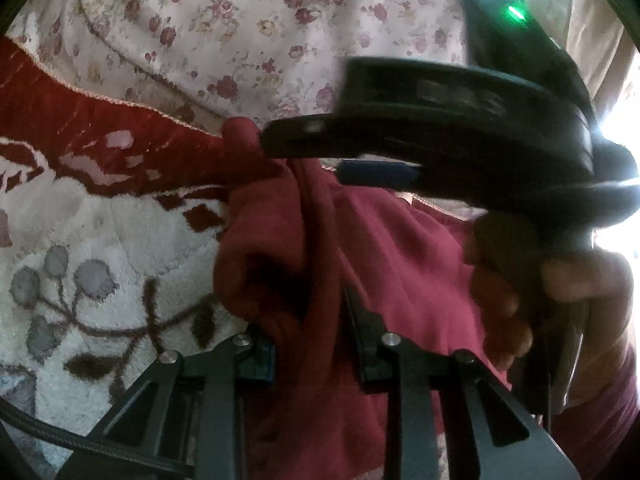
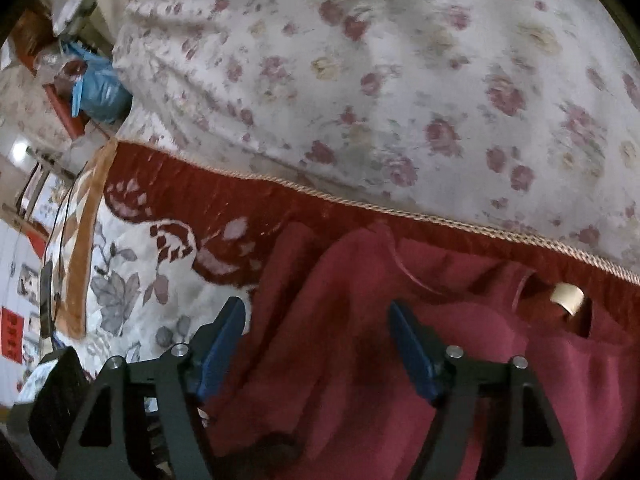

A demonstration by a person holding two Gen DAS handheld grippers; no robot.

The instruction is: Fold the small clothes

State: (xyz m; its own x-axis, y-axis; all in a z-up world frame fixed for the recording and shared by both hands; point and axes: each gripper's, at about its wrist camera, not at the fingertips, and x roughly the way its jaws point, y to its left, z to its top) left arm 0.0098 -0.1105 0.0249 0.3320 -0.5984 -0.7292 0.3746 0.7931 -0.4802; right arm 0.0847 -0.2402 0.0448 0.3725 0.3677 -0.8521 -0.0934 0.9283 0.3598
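Dark red garment (image 1: 360, 248) lies bunched on the patterned rug (image 1: 80, 240), just below the rug's red border and the flowered bedcover (image 2: 360, 60) beyond it.

Left claw (image 1: 312, 344): jaws drawn in on a thick fold of the garment, cloth packed between them; reads as gripping the fold.

Right claw (image 2: 320, 344): blue pads wide apart above the garment, nothing pinched. From the left camera it crosses just above the garment, a hand (image 1: 520, 288) on its handle.

Pale neck label (image 2: 568, 298) shows at the collar, right of the right claw.

Risks, judged:
- left grip takes several layers at once, so a pull could drag the whole bundle instead of one edge
- the two claws sit close together; they could knock
- fleece may snag on the rug pile
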